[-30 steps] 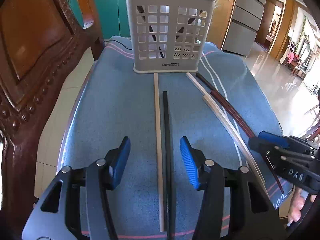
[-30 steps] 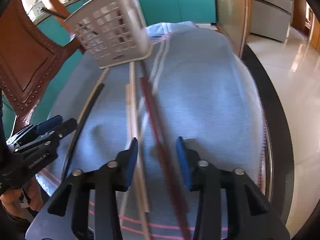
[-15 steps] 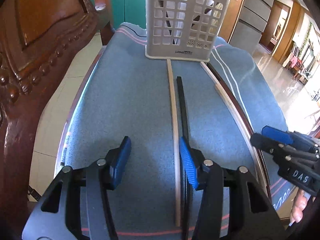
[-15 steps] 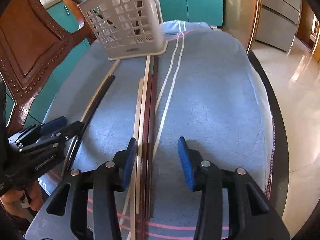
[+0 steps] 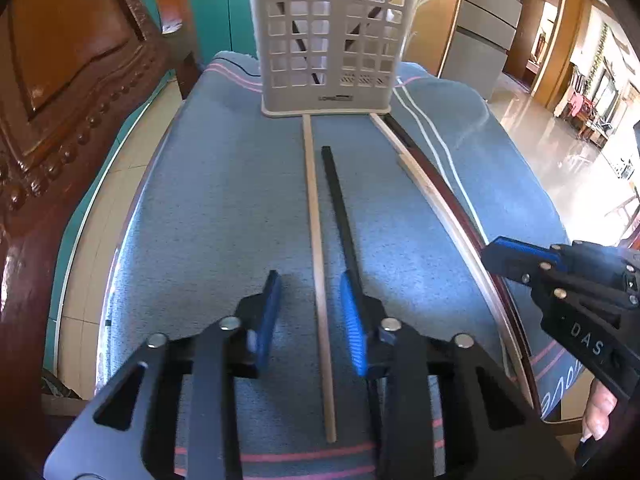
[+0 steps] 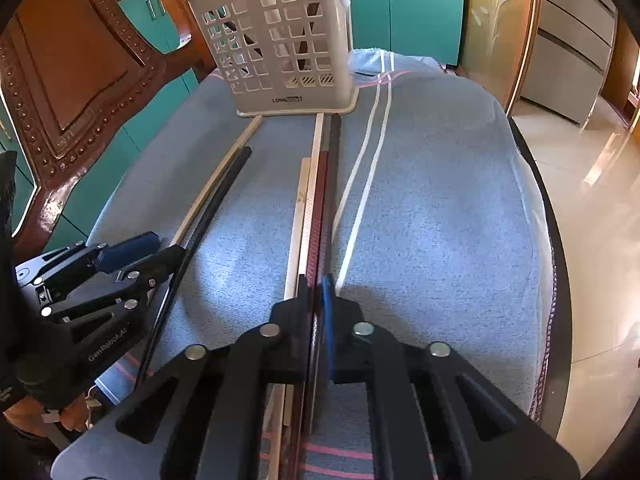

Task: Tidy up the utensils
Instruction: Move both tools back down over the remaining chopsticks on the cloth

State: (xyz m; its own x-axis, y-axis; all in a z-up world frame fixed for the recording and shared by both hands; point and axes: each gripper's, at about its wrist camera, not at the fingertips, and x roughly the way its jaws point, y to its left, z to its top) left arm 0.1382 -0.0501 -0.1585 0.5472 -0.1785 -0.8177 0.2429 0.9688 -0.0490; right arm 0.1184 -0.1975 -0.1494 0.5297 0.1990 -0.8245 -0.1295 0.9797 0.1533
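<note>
The right gripper (image 6: 314, 292) is clenched on a dark red chopstick (image 6: 319, 200) lying on the blue towel (image 6: 432, 216). The left gripper (image 5: 310, 312) is spread, straddling a pale wooden chopstick (image 5: 316, 236) just beside a black chopstick (image 5: 340, 208). Beyond them stands the white utensil basket (image 5: 328, 40), chopsticks leaning inside.

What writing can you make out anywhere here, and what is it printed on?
"DAS": on the black right gripper body, rest cut off.
"GenRobot.AI": on the black left gripper body.
"LONG...": grey label low on the white plastic lattice basket; its remainder is too small to read.
Nothing else legible.
</note>
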